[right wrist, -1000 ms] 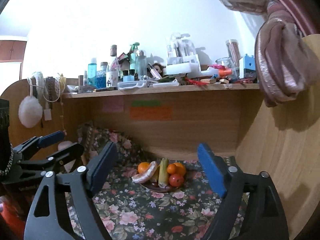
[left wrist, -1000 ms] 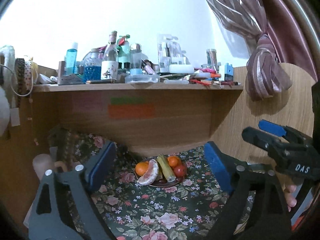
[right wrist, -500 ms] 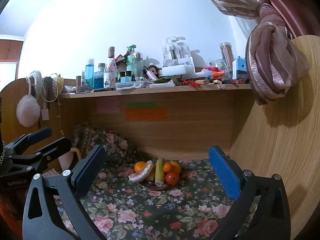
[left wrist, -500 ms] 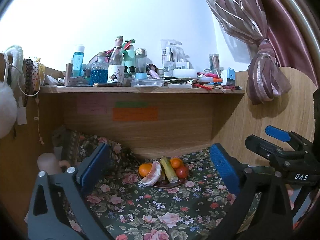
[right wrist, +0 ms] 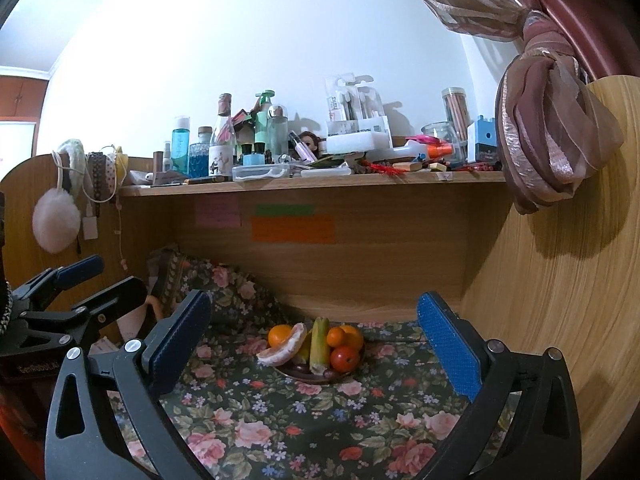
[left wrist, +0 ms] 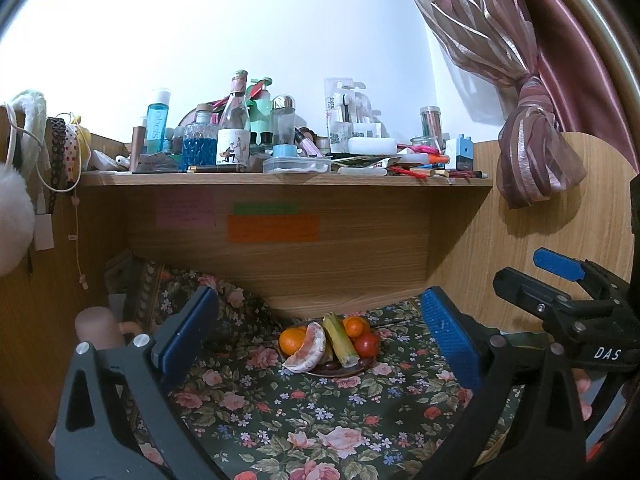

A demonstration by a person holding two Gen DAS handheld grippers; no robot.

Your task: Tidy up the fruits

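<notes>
Fruits, left wrist view: a small heap on a dark round plate (left wrist: 320,370) at lower centre, on the dark floral tablecloth (left wrist: 312,412), just before the wooden back panel.
Pieces seen here: a whole orange (left wrist: 291,339), a peeled pale-pink citrus segment (left wrist: 310,350) leaning on it, a long yellow-green banana-like fruit (left wrist: 340,338), a small orange mandarin (left wrist: 354,326) and a red tomato-like fruit (left wrist: 367,345).
Left gripper (left wrist: 318,342): blue-padded fingers spread wide, nothing between them, well short of the plate.
Right gripper, seen here: at the right edge (left wrist: 560,292), black body, blue tips, held clear of the fruit.
Above: a wooden shelf (left wrist: 280,179) crowded with bottles.

Fruits, right wrist view: the same plate (right wrist: 316,378) at lower centre, with the orange (right wrist: 278,335), segment (right wrist: 285,347), long fruit (right wrist: 320,344), mandarin (right wrist: 336,336) and red fruit (right wrist: 345,358).
Right gripper (right wrist: 314,344): fingers wide apart and empty, well back from the heap.
Left gripper, seen here: at the left edge (right wrist: 80,288), likewise clear.

Handling, judged: all look light. The peeled segment is likely soft and easily torn, so take it gently across its thick middle. The round fruits may roll or slip; close across their widest part. The long fruit suits a hold across its mid-length. Pieces lean on each other, so lifting one may shift the rest.
</notes>
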